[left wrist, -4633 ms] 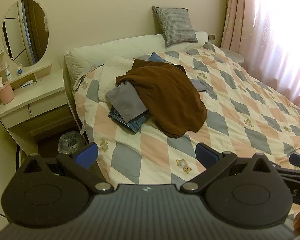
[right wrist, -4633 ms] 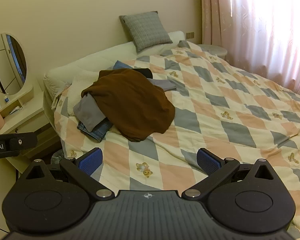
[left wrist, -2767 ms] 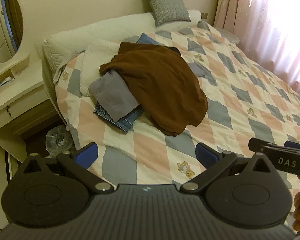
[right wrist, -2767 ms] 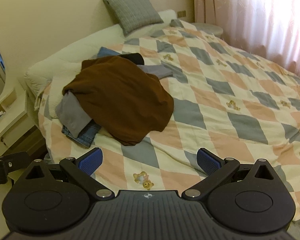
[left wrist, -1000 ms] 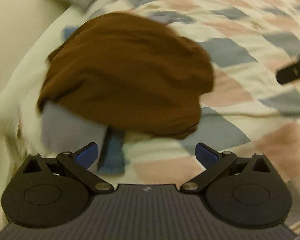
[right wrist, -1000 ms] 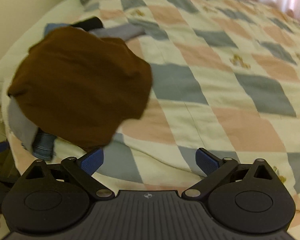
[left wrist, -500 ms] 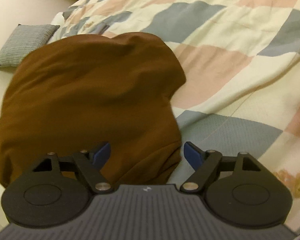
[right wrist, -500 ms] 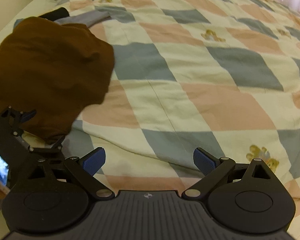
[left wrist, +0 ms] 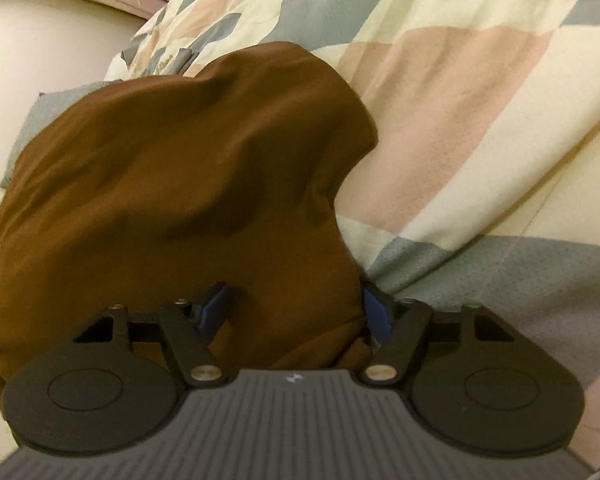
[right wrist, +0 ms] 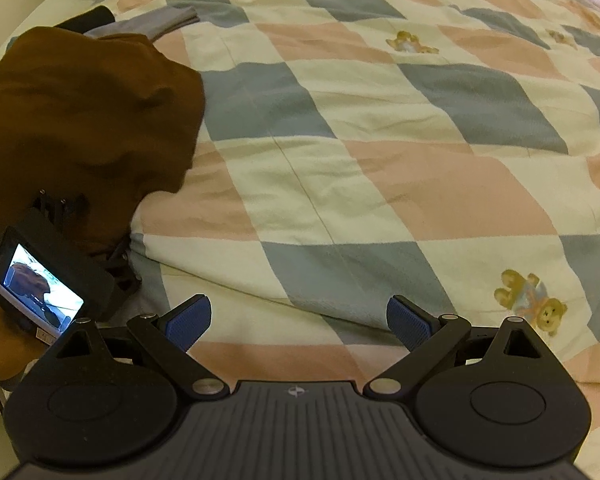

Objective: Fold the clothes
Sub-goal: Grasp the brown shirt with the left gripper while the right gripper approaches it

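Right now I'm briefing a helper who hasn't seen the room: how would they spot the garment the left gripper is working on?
Find the bed's checked quilt of pink, grey and cream diamonds. At its near left side lies a heap of clothes, and the brown garment is draped over its top, with the left gripper straddling its near edge. It is the only brown piece; the grey cloth peeking out behind is paler.

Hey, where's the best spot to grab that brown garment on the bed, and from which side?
Take the brown garment by its near lower edge, coming from the foot side. That hem bunches loosely on the quilt, and the left gripper already straddles it there; the right gripper is open over bare quilt.
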